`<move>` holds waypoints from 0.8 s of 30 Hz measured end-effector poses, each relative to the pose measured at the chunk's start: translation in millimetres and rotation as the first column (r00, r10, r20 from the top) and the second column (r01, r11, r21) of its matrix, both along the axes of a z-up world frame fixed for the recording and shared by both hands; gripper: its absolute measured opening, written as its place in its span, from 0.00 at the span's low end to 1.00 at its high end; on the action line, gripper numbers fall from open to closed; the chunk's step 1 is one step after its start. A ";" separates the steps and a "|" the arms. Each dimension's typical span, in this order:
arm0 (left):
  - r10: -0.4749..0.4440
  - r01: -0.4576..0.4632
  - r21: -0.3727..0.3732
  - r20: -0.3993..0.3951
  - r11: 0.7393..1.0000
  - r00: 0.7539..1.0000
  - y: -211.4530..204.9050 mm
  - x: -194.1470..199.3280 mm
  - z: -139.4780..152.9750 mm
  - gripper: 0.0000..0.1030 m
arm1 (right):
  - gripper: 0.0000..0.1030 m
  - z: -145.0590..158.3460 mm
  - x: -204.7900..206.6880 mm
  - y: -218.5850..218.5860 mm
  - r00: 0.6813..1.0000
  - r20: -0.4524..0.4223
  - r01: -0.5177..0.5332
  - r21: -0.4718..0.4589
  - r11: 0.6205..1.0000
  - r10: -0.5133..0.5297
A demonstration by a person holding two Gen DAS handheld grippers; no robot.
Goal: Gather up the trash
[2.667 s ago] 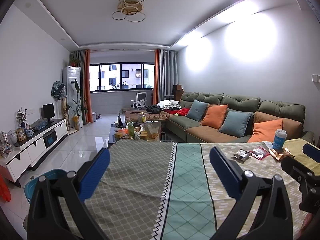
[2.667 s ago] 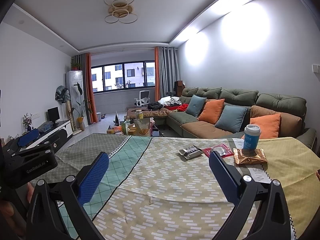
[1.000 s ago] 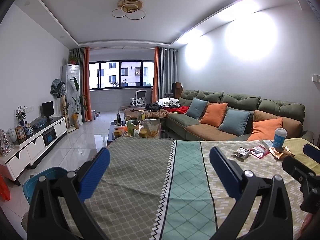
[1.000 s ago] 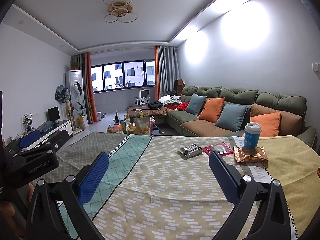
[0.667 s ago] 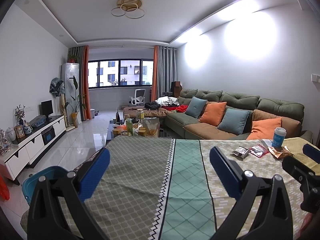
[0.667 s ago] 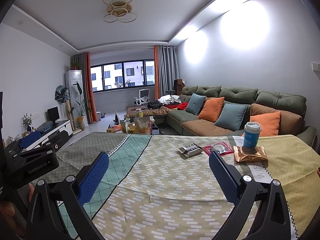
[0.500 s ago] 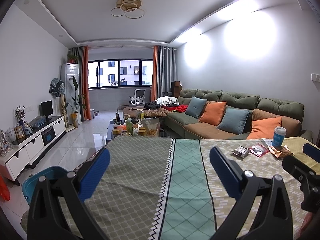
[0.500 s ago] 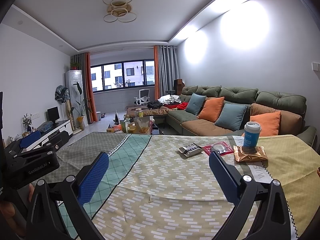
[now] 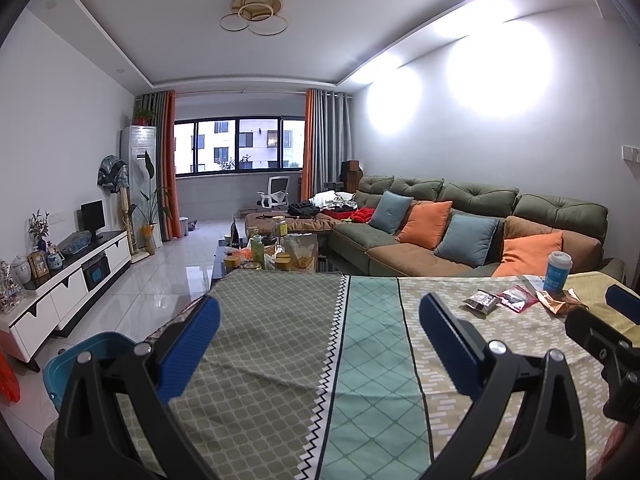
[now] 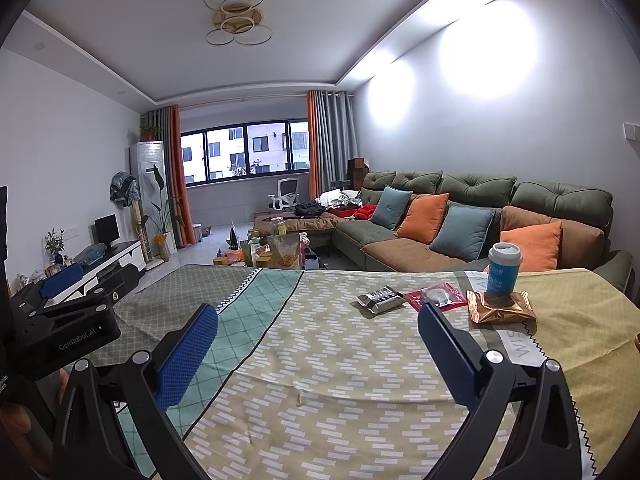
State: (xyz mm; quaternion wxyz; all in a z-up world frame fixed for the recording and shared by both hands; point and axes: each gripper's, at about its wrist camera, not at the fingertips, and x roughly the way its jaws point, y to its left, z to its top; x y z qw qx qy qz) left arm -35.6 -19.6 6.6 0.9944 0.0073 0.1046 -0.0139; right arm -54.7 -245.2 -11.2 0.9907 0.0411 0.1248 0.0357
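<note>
Foil-thin silver wrapper (image 10: 380, 300), ahead of my empty, wide-open right gripper (image 10: 318, 334), looks light and crinkly; I would pinch its raised edge.

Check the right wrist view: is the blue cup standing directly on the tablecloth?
No. The blue cup stands upright on the gold wrapper, which lies between it and the tablecloth.

A home living room: a long green sofa (image 9: 460, 216) with orange and blue cushions runs along the right wall. Opposite stands a white TV cabinet (image 9: 68, 280), with orange curtains (image 9: 170, 164) framing the far window (image 9: 240, 144)
</note>
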 end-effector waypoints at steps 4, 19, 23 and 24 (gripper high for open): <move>0.001 -0.001 0.001 -0.001 1.000 1.000 0.0 1.1 0.2 0.97 | 0.97 -0.1 -1.4 1.1 1.000 0.002 0.001 0.002 1.000 -0.001; -0.023 0.023 -0.001 -0.015 1.000 1.000 3.3 1.5 -1.6 0.97 | 0.97 -0.3 0.9 -1.5 1.000 -0.003 0.000 0.006 1.000 0.000; -0.045 0.045 0.002 -0.037 0.999 0.998 4.0 6.2 2.2 0.97 | 0.97 -0.7 2.3 -2.3 1.000 -0.011 -0.001 0.007 1.000 0.001; -0.058 0.058 -0.006 -0.060 0.998 0.997 4.5 9.1 2.3 0.97 | 0.97 -0.8 3.5 -4.0 1.000 -0.015 -0.001 0.008 1.000 0.002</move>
